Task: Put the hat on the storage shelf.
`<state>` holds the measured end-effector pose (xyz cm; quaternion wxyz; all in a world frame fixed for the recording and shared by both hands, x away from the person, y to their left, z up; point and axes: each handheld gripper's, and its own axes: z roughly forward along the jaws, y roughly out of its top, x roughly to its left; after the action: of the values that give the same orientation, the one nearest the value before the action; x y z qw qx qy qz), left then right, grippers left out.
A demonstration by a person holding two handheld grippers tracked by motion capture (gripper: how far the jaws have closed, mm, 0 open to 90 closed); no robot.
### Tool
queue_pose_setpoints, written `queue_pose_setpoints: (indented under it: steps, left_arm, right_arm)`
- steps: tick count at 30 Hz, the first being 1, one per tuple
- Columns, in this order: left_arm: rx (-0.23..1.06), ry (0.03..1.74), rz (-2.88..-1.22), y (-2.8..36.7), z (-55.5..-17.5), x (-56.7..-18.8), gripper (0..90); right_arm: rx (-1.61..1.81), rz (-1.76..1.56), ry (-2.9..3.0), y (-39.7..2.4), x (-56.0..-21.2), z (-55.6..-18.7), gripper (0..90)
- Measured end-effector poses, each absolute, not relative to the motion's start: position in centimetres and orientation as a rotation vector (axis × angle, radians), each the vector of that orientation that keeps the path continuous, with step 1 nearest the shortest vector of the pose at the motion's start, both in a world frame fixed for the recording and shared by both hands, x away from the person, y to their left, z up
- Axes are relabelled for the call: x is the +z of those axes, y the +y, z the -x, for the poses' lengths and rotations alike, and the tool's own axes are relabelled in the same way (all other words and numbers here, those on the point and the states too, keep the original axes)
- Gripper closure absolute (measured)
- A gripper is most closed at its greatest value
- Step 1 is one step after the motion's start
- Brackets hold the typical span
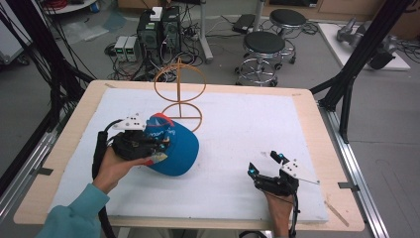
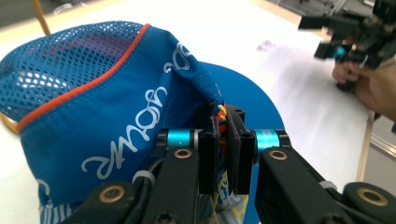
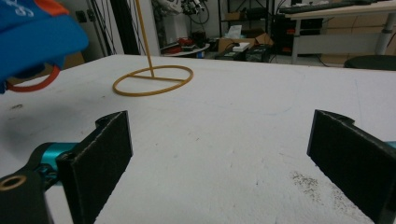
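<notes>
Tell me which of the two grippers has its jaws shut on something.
The left gripper: its jaws pinch the edge of the blue cap. The right gripper rests near the table's front edge, jaws wide apart with nothing between them.

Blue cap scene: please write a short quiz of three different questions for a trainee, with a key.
1. True or false: the left gripper is shut on the blue cap.
2. Which thing stands behind the cap? A) wooden hat stand B) metal bowl C) glass bottle
3. Fill in: the jaws of the right gripper are ____, with nothing between them.

Key: 1 true; it pinches the fabric at the cap's edge. 2 A. 3 open.
</notes>
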<state>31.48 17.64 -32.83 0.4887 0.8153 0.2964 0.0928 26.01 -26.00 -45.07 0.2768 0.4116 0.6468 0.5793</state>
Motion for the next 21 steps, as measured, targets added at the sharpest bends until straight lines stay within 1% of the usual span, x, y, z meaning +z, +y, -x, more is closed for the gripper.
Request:
queue_pose_setpoints:
  steps: [10,21]
  left_arm:
    - [0.302,0.692,-1.947,17.7,-32.4,-28.5,84.3]
    - [0.353,0.702,-1.894,17.8,-34.3,-25.0,84.3]
  right_arm:
    - [1.560,-1.110,1.735,-26.0,-45.1,-26.0,5.6]
    - [1.558,-1.104,1.733,-26.0,-45.1,-26.0,5.6]
